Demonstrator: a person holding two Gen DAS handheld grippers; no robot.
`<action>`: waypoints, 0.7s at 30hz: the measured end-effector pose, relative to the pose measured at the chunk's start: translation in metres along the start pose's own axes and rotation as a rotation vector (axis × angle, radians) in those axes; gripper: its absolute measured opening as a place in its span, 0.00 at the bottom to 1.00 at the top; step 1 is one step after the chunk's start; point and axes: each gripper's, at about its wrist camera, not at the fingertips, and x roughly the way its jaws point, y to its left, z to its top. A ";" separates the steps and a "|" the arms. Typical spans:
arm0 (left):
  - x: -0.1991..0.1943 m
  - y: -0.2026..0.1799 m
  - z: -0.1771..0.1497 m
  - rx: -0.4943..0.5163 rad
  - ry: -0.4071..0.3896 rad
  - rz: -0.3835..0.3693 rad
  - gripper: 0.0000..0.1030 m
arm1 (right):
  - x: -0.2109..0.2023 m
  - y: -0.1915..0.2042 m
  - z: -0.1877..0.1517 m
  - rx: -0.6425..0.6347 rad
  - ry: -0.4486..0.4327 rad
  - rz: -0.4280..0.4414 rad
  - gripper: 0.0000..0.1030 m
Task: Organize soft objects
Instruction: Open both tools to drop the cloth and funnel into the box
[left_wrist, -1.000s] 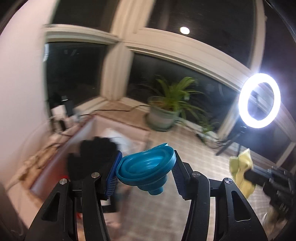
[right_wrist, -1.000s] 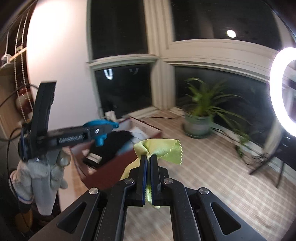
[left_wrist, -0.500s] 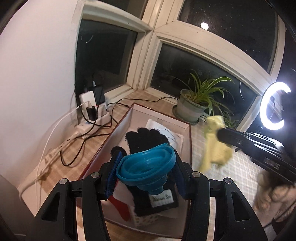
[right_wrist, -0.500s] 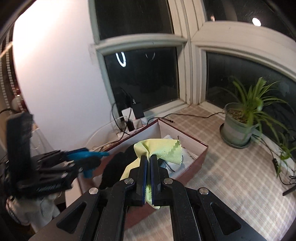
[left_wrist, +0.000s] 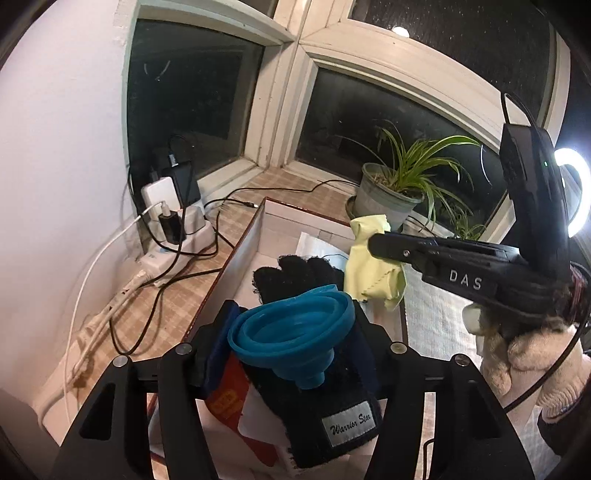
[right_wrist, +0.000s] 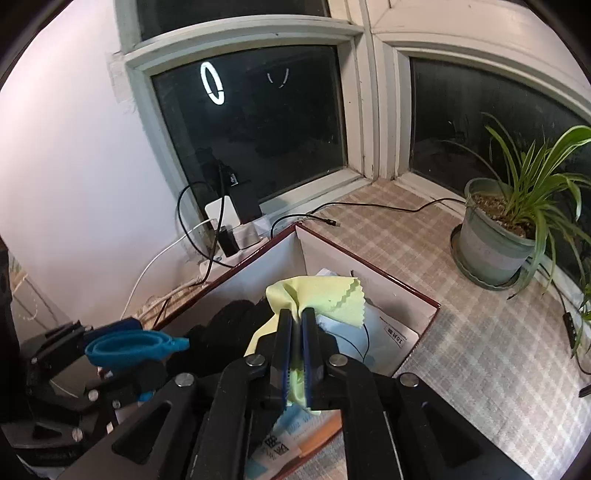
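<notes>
While both grippers hover over the open box (right_wrist: 373, 286), left gripper (left_wrist: 291, 332) jaws pinching a blue funnel (left_wrist: 295, 328), right gripper (right_wrist: 297, 354) jaws pressed on a yellow cloth (right_wrist: 325, 299), black glove (left_wrist: 317, 384) lying inside the box.

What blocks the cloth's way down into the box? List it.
Nothing visible does. The right gripper holds the cloth over the open box. Below lie only papers and a black glove. The left gripper, holding the funnel, is off to the side.
</notes>
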 end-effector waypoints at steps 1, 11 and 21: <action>0.001 0.000 0.001 0.005 0.000 0.002 0.58 | 0.002 -0.001 0.002 0.003 0.000 0.003 0.28; -0.008 -0.001 0.002 0.011 -0.015 0.017 0.67 | -0.007 -0.010 0.007 0.067 -0.035 0.001 0.52; -0.035 -0.009 -0.002 -0.002 -0.043 0.013 0.67 | -0.036 -0.012 -0.008 0.064 -0.055 0.006 0.57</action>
